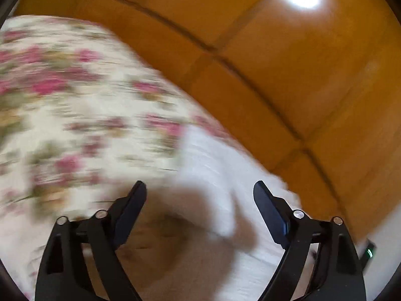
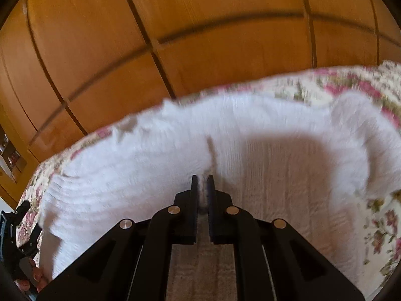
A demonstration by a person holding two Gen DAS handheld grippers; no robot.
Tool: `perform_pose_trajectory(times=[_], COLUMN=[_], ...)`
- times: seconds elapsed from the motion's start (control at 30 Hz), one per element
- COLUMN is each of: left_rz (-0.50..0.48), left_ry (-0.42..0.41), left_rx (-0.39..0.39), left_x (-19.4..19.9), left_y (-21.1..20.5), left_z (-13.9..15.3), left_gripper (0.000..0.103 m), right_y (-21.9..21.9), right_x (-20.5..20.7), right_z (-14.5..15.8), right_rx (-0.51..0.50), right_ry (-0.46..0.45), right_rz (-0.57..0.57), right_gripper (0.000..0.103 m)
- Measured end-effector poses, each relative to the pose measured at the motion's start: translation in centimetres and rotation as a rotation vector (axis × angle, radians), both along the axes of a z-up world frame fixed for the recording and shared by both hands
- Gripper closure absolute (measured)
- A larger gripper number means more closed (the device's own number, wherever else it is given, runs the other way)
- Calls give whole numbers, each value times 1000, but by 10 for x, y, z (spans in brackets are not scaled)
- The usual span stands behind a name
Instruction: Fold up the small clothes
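Note:
A white ribbed garment [image 2: 155, 155] lies spread on a floral bedspread [image 2: 381, 228]. My right gripper [image 2: 203, 179] is shut on a pinched fold of the white garment near its middle. In the left wrist view my left gripper [image 1: 199, 188] is open and empty, hovering over the white garment [image 1: 208, 155] where it meets the floral bedspread [image 1: 75, 105]. That view is blurred by motion. The other gripper and a hand show at the lower left edge of the right wrist view [image 2: 22, 238].
A wooden panelled wardrobe [image 2: 175, 37] stands right behind the bed, also in the left wrist view [image 1: 275, 62]. The bed edge runs close to it. A shelf with small items [image 2: 10, 155] is at the far left.

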State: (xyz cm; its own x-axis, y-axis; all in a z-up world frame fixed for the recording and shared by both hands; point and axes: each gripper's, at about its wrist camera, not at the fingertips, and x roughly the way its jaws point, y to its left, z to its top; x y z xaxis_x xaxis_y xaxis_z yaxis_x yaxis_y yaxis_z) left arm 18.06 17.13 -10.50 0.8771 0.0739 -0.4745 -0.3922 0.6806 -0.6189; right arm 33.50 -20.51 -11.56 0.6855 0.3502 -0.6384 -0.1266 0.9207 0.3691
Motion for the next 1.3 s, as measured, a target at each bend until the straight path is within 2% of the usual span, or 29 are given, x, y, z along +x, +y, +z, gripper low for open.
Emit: perform_pose_trajectory(times=[0.07, 0.1, 0.17, 0.23, 0.3, 0.37, 0.43, 0.47, 0.5, 0.57, 0.6, 0.63, 0.7, 0.8, 0.9, 1.03, 1.17, 1.3], left_rz=[-37, -58, -74, -115, -140, -136, -133, -153, -160, -169, -172, -169, -168, -167, -203, -237, -233, -234], left_ry=[34, 40, 22, 4, 30, 108, 297, 382, 388, 398, 400, 369, 309, 241, 239, 241, 234, 230], left_rx=[-89, -87, -38, 51, 129, 189, 220, 202, 222, 255, 258, 243, 193, 141, 164, 181, 160, 157], left_x=[-3, -5, -11, -9, 2, 19, 45, 57, 60, 63, 63, 57, 49, 39, 35, 31, 30, 29], left_y=[9, 8, -2, -17, -33, -45, -49, -47, -49, -54, -55, -52, -43, -35, -43, -51, -45, -45], left_z=[-10, -10, -1, 13, 22, 23, 2, -12, -12, -11, -11, -10, -10, -8, -3, -2, -5, -6], left_gripper=[16, 16, 15, 12, 10, 10, 10, 10, 7, 5, 4, 4, 4, 4, 4, 4, 4, 4], right_y=[-3, -4, -6, -7, -7, -7, -8, -9, -11, -14, -15, -17, -25, -42, -62, -98, -139, -189], right_x=[5, 5, 4, 2, 0, -3, -6, -8, -8, -8, -11, -13, -23, -40, -52, -75, -97, -106], right_z=[-6, -7, -8, -8, -7, -6, -5, -5, -6, -7, -6, -5, 0, 1, -3, -3, -3, -19], right_rx=[14, 18, 25, 23, 14, 6, -21, -30, -32, -22, -14, -8, 18, 96, 180, 273, 338, 449], right_ry=[33, 37, 41, 39, 36, 32, 32, 31, 33, 33, 21, 9, -22, -35, -5, -11, -27, 10], right_rz=[-4, -6, -6, -14, -28, -35, -56, -74, -87, -99, -102, -108, -135, -153, -178, -225, -326, -455], right_gripper=[97, 97, 93, 89, 82, 76, 69, 67, 66, 65, 61, 58, 46, 45, 47, 48, 46, 50])
